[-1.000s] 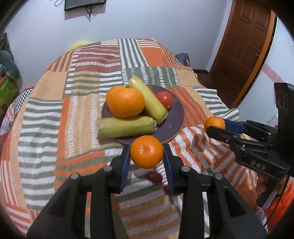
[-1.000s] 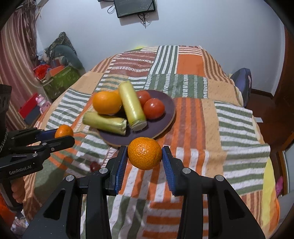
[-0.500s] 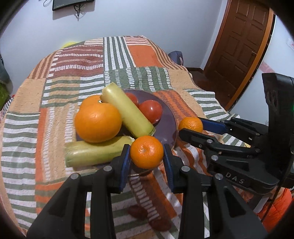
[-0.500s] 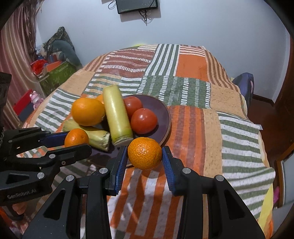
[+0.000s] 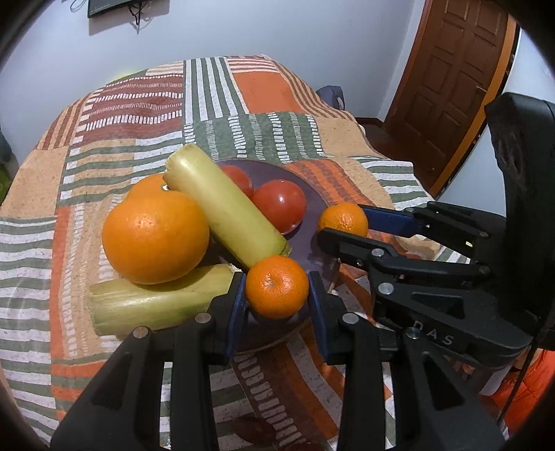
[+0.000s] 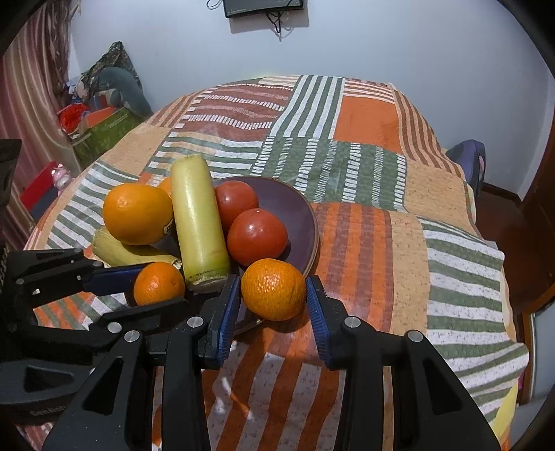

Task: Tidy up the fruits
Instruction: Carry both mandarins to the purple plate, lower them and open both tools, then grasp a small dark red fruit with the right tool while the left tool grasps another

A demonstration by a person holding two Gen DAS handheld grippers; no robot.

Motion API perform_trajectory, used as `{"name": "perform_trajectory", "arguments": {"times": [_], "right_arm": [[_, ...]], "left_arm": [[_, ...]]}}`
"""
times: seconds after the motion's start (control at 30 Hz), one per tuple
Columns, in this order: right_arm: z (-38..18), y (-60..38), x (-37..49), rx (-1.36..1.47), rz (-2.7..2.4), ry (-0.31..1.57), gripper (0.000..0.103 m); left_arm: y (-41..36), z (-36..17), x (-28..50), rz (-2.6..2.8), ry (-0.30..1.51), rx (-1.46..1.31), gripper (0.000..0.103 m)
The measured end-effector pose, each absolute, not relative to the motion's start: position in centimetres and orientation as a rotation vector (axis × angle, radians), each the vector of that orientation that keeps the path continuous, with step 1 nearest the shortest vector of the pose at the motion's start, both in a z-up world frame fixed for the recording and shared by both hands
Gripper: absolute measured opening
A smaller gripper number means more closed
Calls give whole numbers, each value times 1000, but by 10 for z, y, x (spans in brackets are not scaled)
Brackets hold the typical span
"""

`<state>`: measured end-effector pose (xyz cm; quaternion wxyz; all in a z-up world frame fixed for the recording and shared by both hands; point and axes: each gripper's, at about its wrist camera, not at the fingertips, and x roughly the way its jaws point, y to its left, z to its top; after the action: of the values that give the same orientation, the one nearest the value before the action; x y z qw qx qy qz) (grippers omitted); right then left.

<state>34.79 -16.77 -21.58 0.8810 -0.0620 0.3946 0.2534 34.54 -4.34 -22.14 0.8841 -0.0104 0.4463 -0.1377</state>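
Mandarins: you hold one in each gripper, both poised over the near edge of the plate
Left gripper: your blue pads are closed against the sides of a small mandarin; jaws only partly apart, the fruit filling the gap; it hangs over the plate's near rim, just beside the cut end of the upper pale green stalk
Right gripper: your pads clamp a second mandarin the same way; it sits at the plate's near right rim, close to the front tomato; from the left camera this fruit shows between the other tool's fingers, beside the tomato
Plate: dark purple, round, lying on the bed; it carries a large orange on the left, a second orange partly hidden behind it, two tomatoes with one further back, and two stalks; the lower stalk lies across the near left rim under the orange; the upper one leans diagonally over the pile
Bedspread: patchwork of orange, green, brown and white stripes covering the bed
Room: brown panelled door to your right; dark screen on the far wall; piled boxes and clothes at left
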Motion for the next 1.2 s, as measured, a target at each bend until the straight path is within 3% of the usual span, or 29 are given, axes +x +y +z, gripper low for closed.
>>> {"name": "perform_trajectory", "arguments": {"times": [0.3,0.47,0.57,1.2], "right_arm": [[-217,-166,354,-128,531,832,36],[-215,-168,354,-123,531,833,37],[-212,-169,352,-123,528,823,40],[-175,-161,284,-144,540,773,41]], "left_arm": [[-43,-220,347,-280,923,-28,35],[-38,-218,346,-268,919,-47,46],[-36,-217,345,-262,923,-62,46],[11,-165,266,-185,873,-73,46]]}}
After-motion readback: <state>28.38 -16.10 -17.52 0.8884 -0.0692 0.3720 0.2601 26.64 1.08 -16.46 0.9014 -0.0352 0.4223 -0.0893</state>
